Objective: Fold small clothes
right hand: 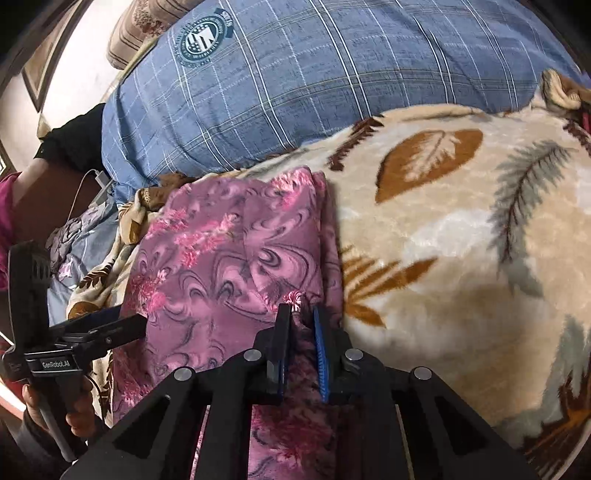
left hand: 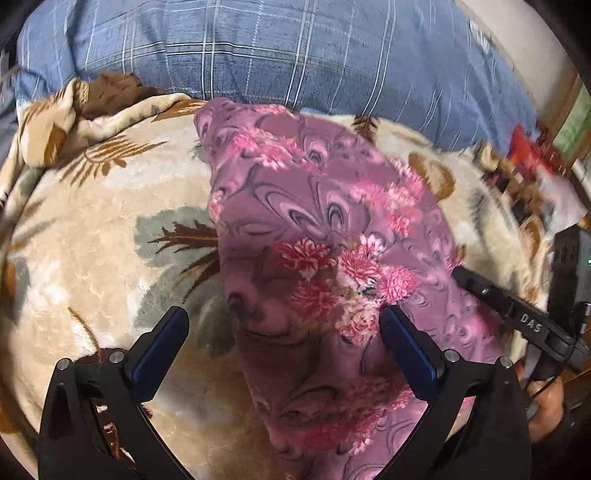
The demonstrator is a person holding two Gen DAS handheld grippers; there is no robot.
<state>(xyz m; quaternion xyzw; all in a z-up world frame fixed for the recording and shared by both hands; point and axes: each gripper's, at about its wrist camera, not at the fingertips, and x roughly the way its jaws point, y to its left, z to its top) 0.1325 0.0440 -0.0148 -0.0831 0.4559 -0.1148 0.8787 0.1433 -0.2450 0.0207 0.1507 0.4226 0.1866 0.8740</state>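
One pink floral garment lies lengthwise on the leaf-print blanket of the bed, right hand-held gripper pinching its near edge, left hand-held gripper spread above it; mid-fold, next likely carry the pinched edge toward the far blue plaid pillow.

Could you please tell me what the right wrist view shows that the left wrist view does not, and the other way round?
Only the right wrist view shows the right gripper shut on a fold of the purple floral garment, a round emblem on the blue plaid pillow, and a white cable at the left. Only the left wrist view shows the left gripper with its jaws wide open above the garment, plus a blurred red and white item at the right edge. Both show the garment lying on the cream leaf-print blanket, with the pillow behind.
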